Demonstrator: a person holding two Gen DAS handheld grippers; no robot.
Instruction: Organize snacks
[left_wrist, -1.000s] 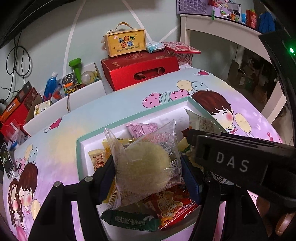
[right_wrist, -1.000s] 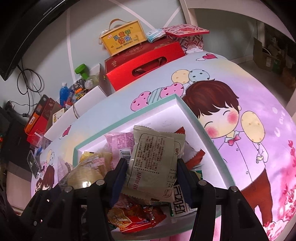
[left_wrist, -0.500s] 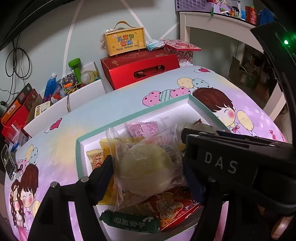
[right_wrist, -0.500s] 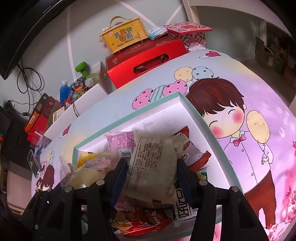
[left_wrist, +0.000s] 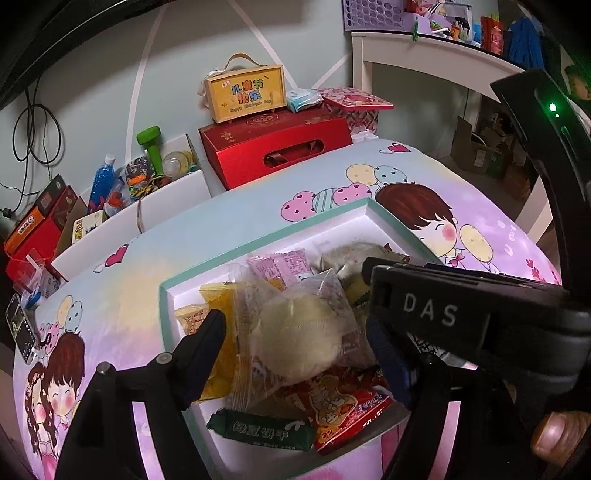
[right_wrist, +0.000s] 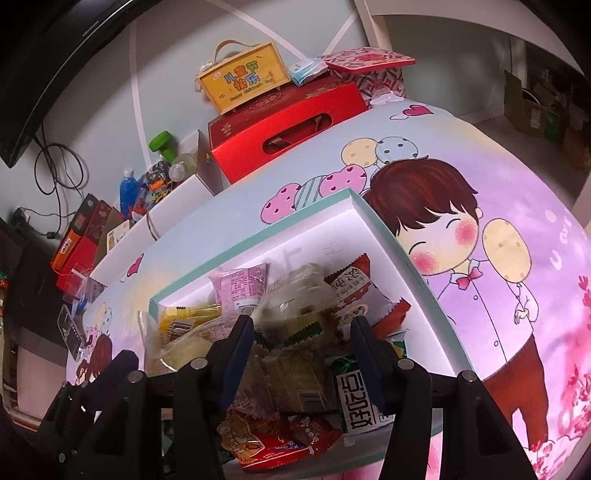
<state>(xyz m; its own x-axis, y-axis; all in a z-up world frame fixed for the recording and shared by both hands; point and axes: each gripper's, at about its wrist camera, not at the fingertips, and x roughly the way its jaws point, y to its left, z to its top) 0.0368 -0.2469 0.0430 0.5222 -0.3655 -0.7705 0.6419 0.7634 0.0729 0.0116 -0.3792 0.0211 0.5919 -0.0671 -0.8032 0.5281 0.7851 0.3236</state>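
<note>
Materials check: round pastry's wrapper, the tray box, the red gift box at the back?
Pastry wrapper: thin clear plastic film, glossy, creased; the pale cake shows through.
Tray box: likely rigid paperboard, matte white inside, teal edge, crisp folded corners.
Red gift box: card with a satin sheen; die-cut handle slot.

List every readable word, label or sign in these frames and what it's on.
"DAS": right gripper, seen from the left wrist.
"儿童节快乐", "Happy Children's Day" beneath, barely legible: yellow box.
"绿豆饼干": green packet in the tray.
Bold black characters on a white packet: sideways, unreadable.
Print on the pink packet, red packets and floor boxes: too small or blurred.
</note>
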